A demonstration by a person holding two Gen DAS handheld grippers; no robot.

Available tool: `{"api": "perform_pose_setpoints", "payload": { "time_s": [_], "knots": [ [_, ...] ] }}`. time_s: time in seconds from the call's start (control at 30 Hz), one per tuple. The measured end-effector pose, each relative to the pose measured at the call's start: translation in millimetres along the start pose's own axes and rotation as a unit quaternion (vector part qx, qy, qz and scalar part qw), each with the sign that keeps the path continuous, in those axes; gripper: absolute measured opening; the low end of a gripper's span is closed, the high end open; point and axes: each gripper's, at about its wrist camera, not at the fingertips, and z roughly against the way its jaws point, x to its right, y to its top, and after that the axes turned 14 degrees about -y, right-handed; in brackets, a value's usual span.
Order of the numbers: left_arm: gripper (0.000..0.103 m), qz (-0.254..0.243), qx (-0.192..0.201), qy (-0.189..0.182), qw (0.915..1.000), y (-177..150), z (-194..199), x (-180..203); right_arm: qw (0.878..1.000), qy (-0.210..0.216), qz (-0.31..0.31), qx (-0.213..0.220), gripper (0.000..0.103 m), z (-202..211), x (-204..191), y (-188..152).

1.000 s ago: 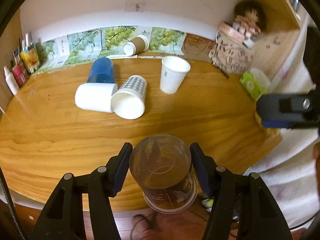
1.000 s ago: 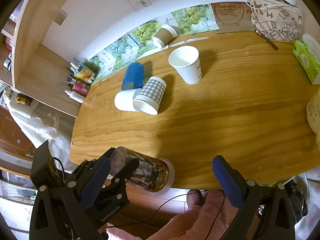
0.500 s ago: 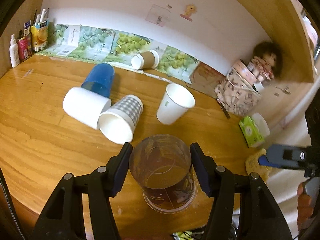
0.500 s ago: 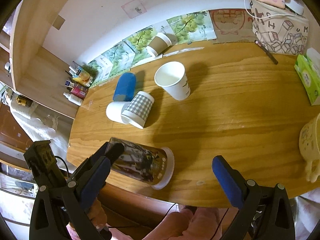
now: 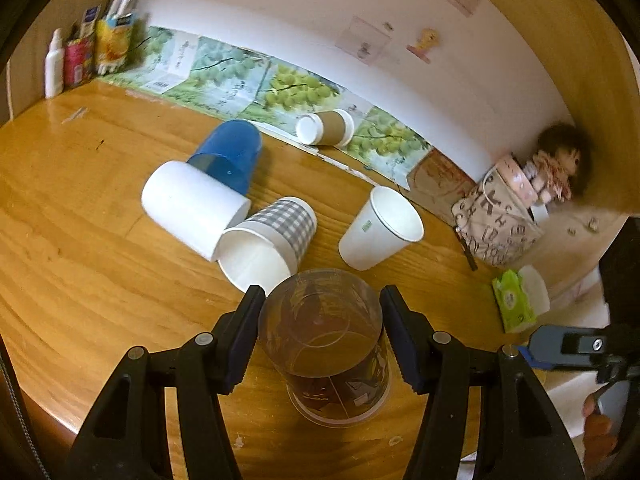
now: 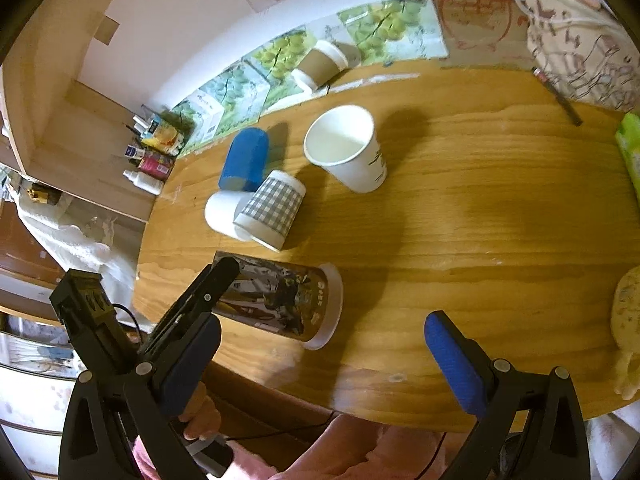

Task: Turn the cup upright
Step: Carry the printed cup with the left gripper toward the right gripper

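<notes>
The left gripper squeezes a see-through plastic cup between its two dark blue pads. The clear cup has dark pictures printed on its side, and nothing is inside it. In the right wrist view the cup is tipped well over, with its wide white rim touching the wooden table near the front edge. The right gripper is wide open and holds nothing; it hangs over the front edge of the table. Farther back, four cups lie on their sides. A gray checked paper cup shows a white, empty inside, and a plain white cup touches it. A blue cup lies right behind the white one. A brown paper cup lies by the wall, next to a strip of grape pictures. One white paper cup stands up with its mouth open, and it is empty too.
</notes>
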Motion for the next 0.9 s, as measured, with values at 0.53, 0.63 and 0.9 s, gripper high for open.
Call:
{"api": "perform_pose_setpoints", "payload": {
  "time_s": [0.53,0.63,0.9],
  "knots": [
    [0.066,0.05,0.024,0.019,0.9983,-13,47,-34,0.996,0.047,0.034,-0.072,0.102,-39,-32,7],
    [0.066,0.061,0.029,0.031,0.9973,-14,55,-41,0.995,0.051,0.043,-0.078,0.102,-43,-40,8],
    [0.064,0.043,-0.004,0.078,0.996,-27,63,-54,0.992,0.064,0.062,-0.095,0.102,-51,-64,7]
  ]
}}
